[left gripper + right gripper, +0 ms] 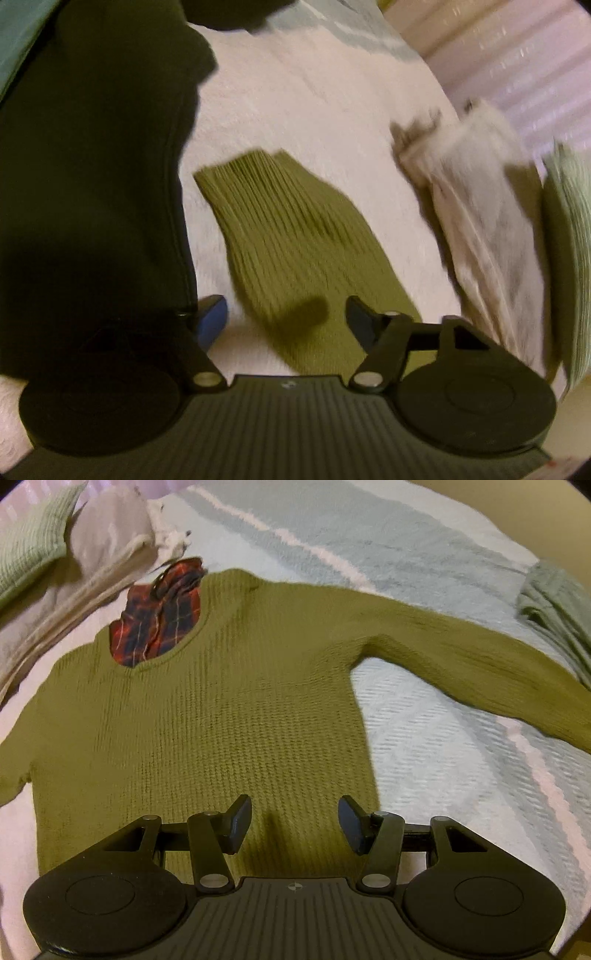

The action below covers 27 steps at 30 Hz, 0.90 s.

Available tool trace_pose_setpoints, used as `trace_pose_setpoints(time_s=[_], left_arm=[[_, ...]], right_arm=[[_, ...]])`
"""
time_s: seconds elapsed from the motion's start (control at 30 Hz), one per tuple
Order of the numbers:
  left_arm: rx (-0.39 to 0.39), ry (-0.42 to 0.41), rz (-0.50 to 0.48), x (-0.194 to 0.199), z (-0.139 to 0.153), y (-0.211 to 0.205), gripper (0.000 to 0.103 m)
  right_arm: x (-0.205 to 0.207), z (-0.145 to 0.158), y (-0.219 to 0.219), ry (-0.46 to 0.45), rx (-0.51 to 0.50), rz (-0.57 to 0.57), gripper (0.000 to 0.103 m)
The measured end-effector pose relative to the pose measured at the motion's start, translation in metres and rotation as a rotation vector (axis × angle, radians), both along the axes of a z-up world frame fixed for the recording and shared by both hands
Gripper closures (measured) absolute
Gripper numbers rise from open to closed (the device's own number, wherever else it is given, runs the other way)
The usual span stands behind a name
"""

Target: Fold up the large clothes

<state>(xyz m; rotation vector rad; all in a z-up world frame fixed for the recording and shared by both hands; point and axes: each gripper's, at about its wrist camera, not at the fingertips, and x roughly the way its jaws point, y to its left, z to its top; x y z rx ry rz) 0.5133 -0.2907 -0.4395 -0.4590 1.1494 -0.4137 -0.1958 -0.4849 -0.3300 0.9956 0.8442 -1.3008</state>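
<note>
An olive green knit sweater lies flat on the bed, neck at the far left, one sleeve stretched out to the right. My right gripper hovers open over the sweater's hem, nothing between its fingers. In the left wrist view the sweater's other sleeve, with its ribbed cuff, lies on the pale bedcover. My left gripper is open just above this sleeve, and the sleeve runs between its fingers. A dark garment hangs close at the left and covers part of the left finger.
A red plaid cloth shows through the sweater's neck opening. Folded beige and green cloths lie at the far left of the bed, seen also as a beige pile. A grey-green garment lies at the far right. The striped bedcover spreads underneath.
</note>
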Motion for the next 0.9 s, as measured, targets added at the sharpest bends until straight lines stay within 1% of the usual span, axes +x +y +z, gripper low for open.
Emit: trace_pose_setpoints(time_s=[0.03, 0.07, 0.1, 0.13, 0.2, 0.27, 0.33, 0.4, 0.43, 0.47, 0.5, 0.53, 0.57, 0.6, 0.63, 0.7, 0.73, 0.77, 0.8, 0.83, 0.87, 0.9], left_arm=[[0.012, -0.010, -0.002, 0.002, -0.001, -0.002, 0.056], [0.030, -0.021, -0.011, 0.003, -0.001, -0.006, 0.060], [0.050, -0.037, -0.023, 0.003, -0.001, -0.008, 0.071], [0.078, -0.061, -0.035, 0.001, 0.000, -0.012, 0.084], [0.115, -0.094, -0.048, 0.003, 0.003, -0.018, 0.100], [0.153, -0.145, -0.071, -0.002, 0.014, -0.026, 0.101], [0.190, -0.281, -0.151, -0.022, 0.043, -0.045, 0.101], [0.177, -0.421, -0.292, -0.057, 0.079, -0.076, 0.101], [0.158, -0.478, -0.360, -0.077, 0.094, -0.091, 0.101], [0.119, -0.531, -0.441, -0.104, 0.112, -0.109, 0.101], [0.063, -0.584, -0.542, -0.139, 0.131, -0.131, 0.101], [0.013, -0.618, -0.614, -0.169, 0.144, -0.146, 0.101], [-0.042, -0.661, -0.717, -0.209, 0.156, -0.167, 0.101], [-0.080, -0.703, -0.803, -0.244, 0.164, -0.184, 0.101], [-0.123, -0.725, -0.888, -0.283, 0.168, -0.200, 0.101], [-0.188, -0.670, -1.036, -0.342, 0.159, -0.226, 0.100], [-0.201, -0.621, -1.102, -0.369, 0.146, -0.238, 0.096], [-0.188, -0.568, -1.164, -0.389, 0.130, -0.248, 0.092], [-0.149, -0.496, -1.242, -0.410, 0.105, -0.261, 0.084], [-0.088, -0.459, -1.285, -0.425, 0.083, -0.267, 0.082], [-0.014, -0.437, -1.313, -0.434, 0.065, -0.271, 0.083], [0.072, -0.393, -1.339, -0.440, 0.048, -0.271, 0.083]], right_arm=[[0.002, -0.004, -0.004, 0.001, 0.002, 0.010, 0.054], [0.003, -0.009, -0.008, 0.004, 0.003, 0.020, 0.054], [0.004, -0.013, -0.011, 0.008, 0.004, 0.026, 0.054], [0.004, -0.018, -0.016, 0.009, 0.003, 0.032, 0.054], [-0.001, -0.025, -0.024, 0.013, 0.002, 0.037, 0.054], [-0.009, -0.027, -0.033, 0.014, -0.003, 0.030, 0.054], [-0.021, -0.024, -0.038, 0.005, -0.028, 0.024, 0.054], [-0.036, -0.021, -0.044, 0.013, -0.047, 0.012, 0.054], [-0.044, -0.020, -0.047, 0.016, -0.053, 0.000, 0.054], [-0.052, -0.018, -0.050, 0.015, -0.058, -0.013, 0.054], [-0.060, -0.016, -0.052, 0.009, -0.065, -0.027, 0.054], [-0.069, -0.013, -0.055, 0.002, -0.075, -0.040, 0.054], [-0.076, -0.010, -0.055, -0.006, -0.086, -0.051, 0.054], [-0.084, -0.007, -0.055, -0.015, -0.098, -0.060, 0.054], [-0.089, -0.004, -0.058, -0.022, -0.105, -0.067, 0.054], [-0.100, 0.001, -0.061, -0.038, -0.116, -0.078, 0.054], [-0.106, 0.003, -0.062, -0.043, -0.121, -0.083, 0.054], [-0.112, 0.005, -0.062, -0.046, -0.129, -0.089, 0.054], [-0.118, 0.005, -0.062, -0.047, -0.134, -0.095, 0.054], [-0.122, 0.003, -0.063, -0.045, -0.135, -0.103, 0.054], [-0.127, 0.001, -0.063, -0.046, -0.135, -0.115, 0.054], [-0.132, -0.001, -0.064, -0.055, -0.133, -0.130, 0.054]])
